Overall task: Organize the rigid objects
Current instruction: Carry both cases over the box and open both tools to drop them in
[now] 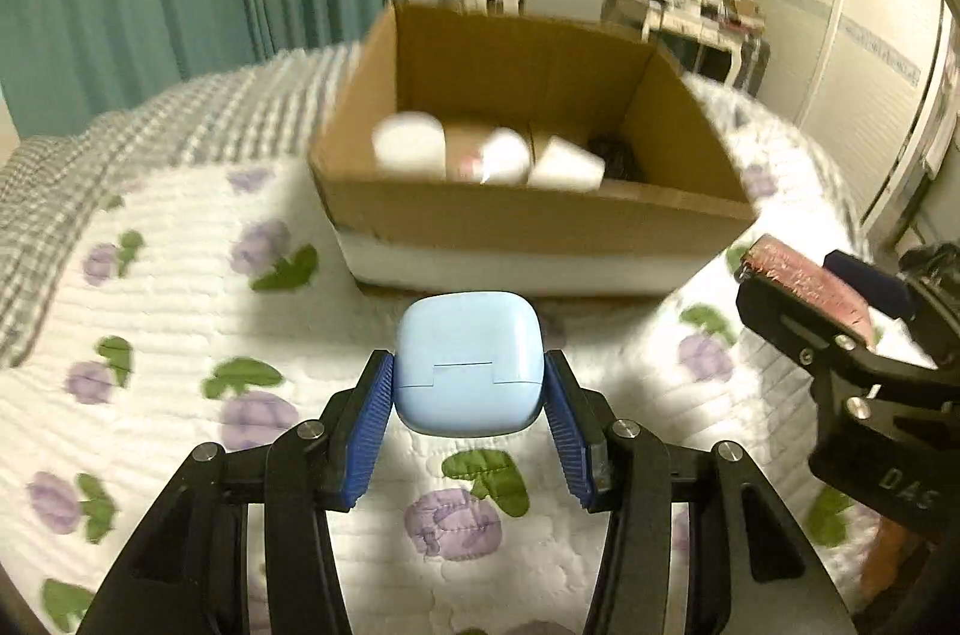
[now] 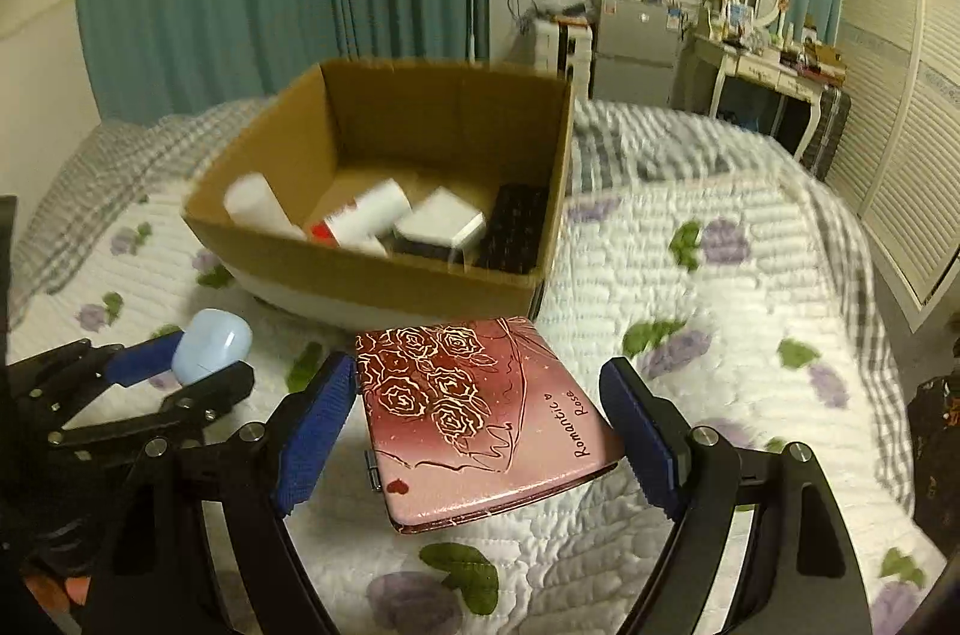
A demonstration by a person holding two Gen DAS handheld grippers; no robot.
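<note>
Nearest me, the left gripper clamps a pale-blue rounded plastic case above the white quilted bedspread with purple flowers. At its three o'clock, the right gripper grips a flat pink rose-printed case. Beyond, at twelve o'clock, an open brown cardboard box holds white containers.
</note>
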